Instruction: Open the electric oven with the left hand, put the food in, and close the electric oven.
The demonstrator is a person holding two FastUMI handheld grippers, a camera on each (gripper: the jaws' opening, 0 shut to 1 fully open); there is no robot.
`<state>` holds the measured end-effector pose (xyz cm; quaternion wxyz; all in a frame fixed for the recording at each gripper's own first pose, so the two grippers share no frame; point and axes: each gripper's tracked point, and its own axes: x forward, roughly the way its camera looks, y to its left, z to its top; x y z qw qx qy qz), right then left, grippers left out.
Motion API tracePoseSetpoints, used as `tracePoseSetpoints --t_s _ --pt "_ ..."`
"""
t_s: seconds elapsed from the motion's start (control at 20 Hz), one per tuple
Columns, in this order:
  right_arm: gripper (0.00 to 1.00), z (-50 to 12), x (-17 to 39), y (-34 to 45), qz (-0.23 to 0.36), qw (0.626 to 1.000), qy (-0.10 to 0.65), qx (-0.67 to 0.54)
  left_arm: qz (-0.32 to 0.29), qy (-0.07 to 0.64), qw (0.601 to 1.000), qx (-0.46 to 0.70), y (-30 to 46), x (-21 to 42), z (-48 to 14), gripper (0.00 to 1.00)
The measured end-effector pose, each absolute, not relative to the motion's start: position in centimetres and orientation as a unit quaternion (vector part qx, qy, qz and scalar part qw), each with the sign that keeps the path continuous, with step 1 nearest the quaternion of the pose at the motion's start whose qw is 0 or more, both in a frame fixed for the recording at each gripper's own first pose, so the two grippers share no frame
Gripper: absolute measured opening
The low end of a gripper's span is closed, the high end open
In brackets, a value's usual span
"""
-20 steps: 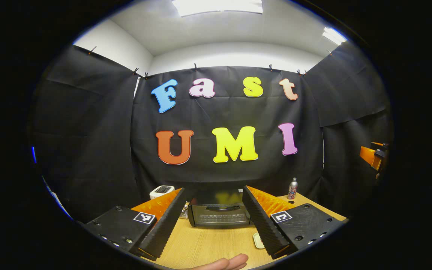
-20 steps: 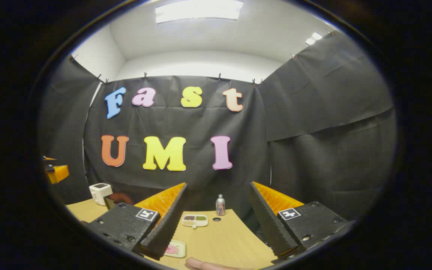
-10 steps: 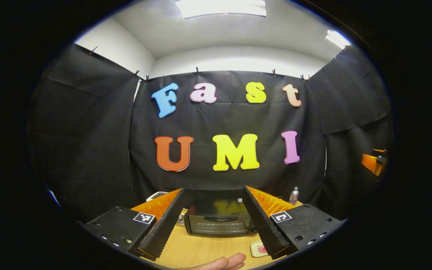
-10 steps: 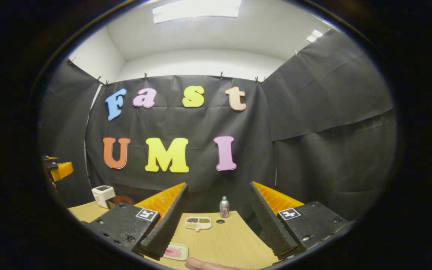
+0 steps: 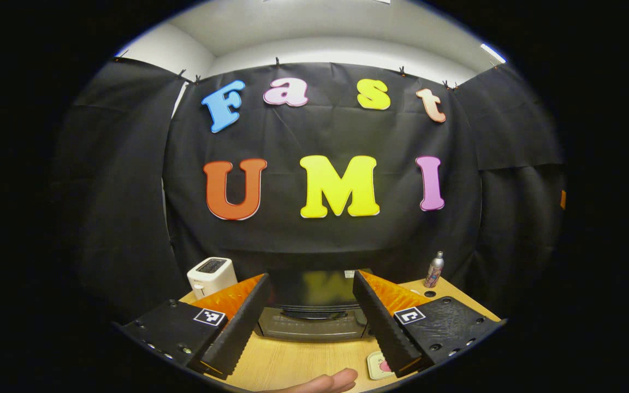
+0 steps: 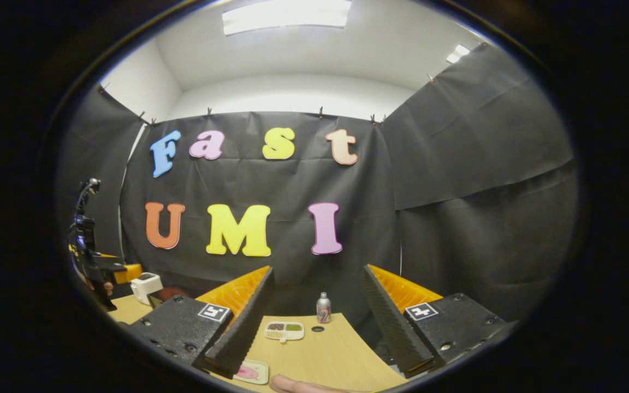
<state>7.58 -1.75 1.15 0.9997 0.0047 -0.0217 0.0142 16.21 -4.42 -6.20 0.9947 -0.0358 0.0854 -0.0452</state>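
Note:
The dark electric oven (image 5: 312, 319) stands with its door closed at the back of the wooden table (image 5: 292, 360), straight ahead between my left gripper's fingers. My left gripper (image 5: 310, 274) is open, empty and short of the oven. A small plate with pink food (image 5: 378, 364) lies near the right finger in the left gripper view, and the same plate (image 6: 249, 372) shows by the left finger in the right gripper view. My right gripper (image 6: 317, 270) hovers open and empty above the table. The left gripper (image 6: 96, 262) appears at the left edge.
A white toaster (image 5: 212, 274) stands left of the oven. A small bottle (image 5: 433, 269) is at the table's back right, with a sectioned dish (image 6: 284, 329) in front of it. A fingertip (image 5: 320, 382) shows at the bottom edge.
My left gripper has moved toward the oven, which now looks larger and lower, and the toaster has come into sight. The right gripper has barely moved.

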Motion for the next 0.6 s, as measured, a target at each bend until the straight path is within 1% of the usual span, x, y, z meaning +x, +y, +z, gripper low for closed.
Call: tracePoseSetpoints --t_s 0.05,0.1,0.3,0.6 --pt "0.98 0.9 7.9 -1.7 0.015 1.000 -0.020 0.005 -0.049 0.101 0.993 -0.033 -4.8 17.3 -7.3 1.00" --pt "0.98 0.8 8.1 -1.7 0.015 1.000 -0.019 0.006 -0.050 0.117 0.991 -0.026 -5.0 18.4 -8.6 0.97" --pt "0.98 0.0 8.7 -1.8 0.014 1.000 -0.014 0.012 -0.077 0.190 0.979 -0.016 -7.2 21.4 -13.9 0.97" --pt "0.98 -0.9 8.8 -2.6 0.003 1.000 -0.009 0.002 -0.069 0.250 0.966 -0.012 -6.9 24.5 -18.9 0.96"
